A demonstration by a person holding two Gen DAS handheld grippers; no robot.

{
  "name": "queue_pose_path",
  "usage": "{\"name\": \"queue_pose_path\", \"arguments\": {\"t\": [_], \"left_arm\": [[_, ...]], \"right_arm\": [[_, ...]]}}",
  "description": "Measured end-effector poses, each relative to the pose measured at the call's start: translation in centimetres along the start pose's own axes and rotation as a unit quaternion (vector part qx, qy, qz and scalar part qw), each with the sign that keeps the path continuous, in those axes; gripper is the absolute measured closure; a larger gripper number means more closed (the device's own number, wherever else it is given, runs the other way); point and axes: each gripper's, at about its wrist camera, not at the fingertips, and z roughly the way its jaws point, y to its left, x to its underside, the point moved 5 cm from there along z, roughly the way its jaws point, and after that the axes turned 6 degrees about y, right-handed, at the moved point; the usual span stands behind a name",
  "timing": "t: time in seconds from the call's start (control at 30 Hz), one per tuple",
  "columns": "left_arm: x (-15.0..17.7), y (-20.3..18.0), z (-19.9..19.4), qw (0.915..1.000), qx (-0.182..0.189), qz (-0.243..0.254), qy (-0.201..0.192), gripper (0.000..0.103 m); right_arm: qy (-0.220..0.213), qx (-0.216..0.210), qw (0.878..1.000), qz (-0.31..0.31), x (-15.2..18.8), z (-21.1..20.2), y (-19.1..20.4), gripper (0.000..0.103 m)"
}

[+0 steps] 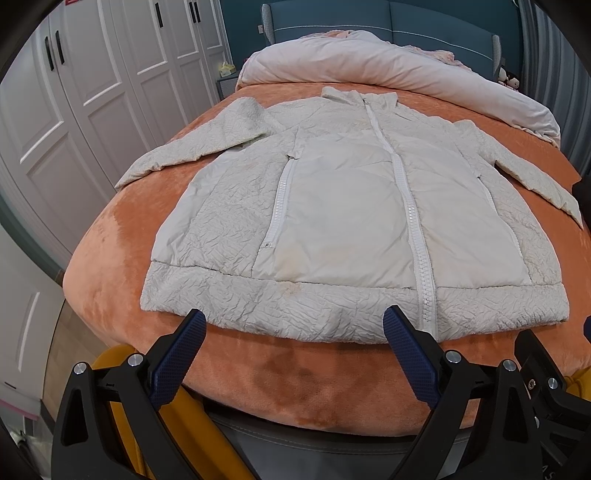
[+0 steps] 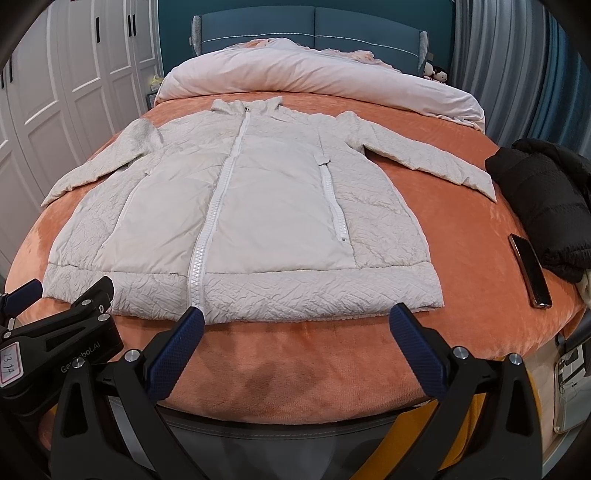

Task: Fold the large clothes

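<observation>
Lying flat and face-up on the orange bedspread [image 1: 122, 280], the pale grey-white jacket [image 1: 343, 221] is spread full length, collar toward the headboard [image 2: 314, 26] and hem toward the foot of the bed. Front zip [image 2: 218, 206] closed along the whole front. Both sleeves out to the sides, angled down and away from the body. Two zipped pockets visible, one on each front panel. Crinkled fabric on the side panels and hem band, smoother fabric on the chest panels.

Left gripper [image 1: 295, 325]: fingers spread wide, nothing between them. Tips sit at the near hem, over the left half of the jacket; whether they touch the fabric cannot be told from these views.

Right gripper [image 2: 297, 321]: fingers likewise spread wide, empty. Its left tip is just at the bottom end of the zip, its right tip near the hem's right corner. Contact with the cloth not determinable.

In the right wrist view the left gripper's body shows at the lower left, beside the hem's left corner.

Other items: a rolled pinkish-white duvet [image 2: 314, 77] across the head of the bed, beyond the collar. A black garment [image 2: 546, 199] bunched at the bed's right edge, apart from the right sleeve cuff. A dark phone [image 2: 530, 271] lies just beside it on the bedspread. White wardrobe doors [image 1: 92, 92] along the left wall.
</observation>
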Motion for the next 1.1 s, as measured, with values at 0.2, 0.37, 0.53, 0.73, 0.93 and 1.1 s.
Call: {"name": "queue_pose_path", "arguments": {"t": [0.2, 0.37, 0.53, 0.73, 0.93, 1.1], "left_arm": [[-0.03, -0.05, -0.01, 1.0, 0.0, 0.001, 0.0, 0.01], [-0.02, -0.07, -0.02, 1.0, 0.0, 0.001, 0.0, 0.011], [-0.07, -0.14, -0.02, 1.0, 0.0, 0.001, 0.001, 0.011], [-0.07, -0.36, -0.11, 1.0, 0.0, 0.002, -0.001, 0.011], [-0.07, -0.43, -0.17, 1.0, 0.001, 0.002, -0.002, 0.011], [-0.07, -0.52, -0.44, 1.0, 0.001, 0.004, -0.003, 0.011]], "right_arm": [[0.001, -0.001, 1.0, 0.001, 0.03, 0.04, -0.01, 0.005], [0.001, 0.0, 1.0, 0.001, 0.05, -0.09, -0.04, 0.005], [0.001, 0.0, 1.0, 0.001, 0.06, -0.06, -0.07, 0.005], [-0.001, 0.0, 1.0, 0.001, 0.04, -0.26, -0.19, 0.005], [-0.001, -0.001, 1.0, 0.003, 0.1, -0.49, -0.58, 0.005], [-0.002, -0.001, 1.0, 0.004, 0.12, -0.64, -0.78, 0.005]]}}
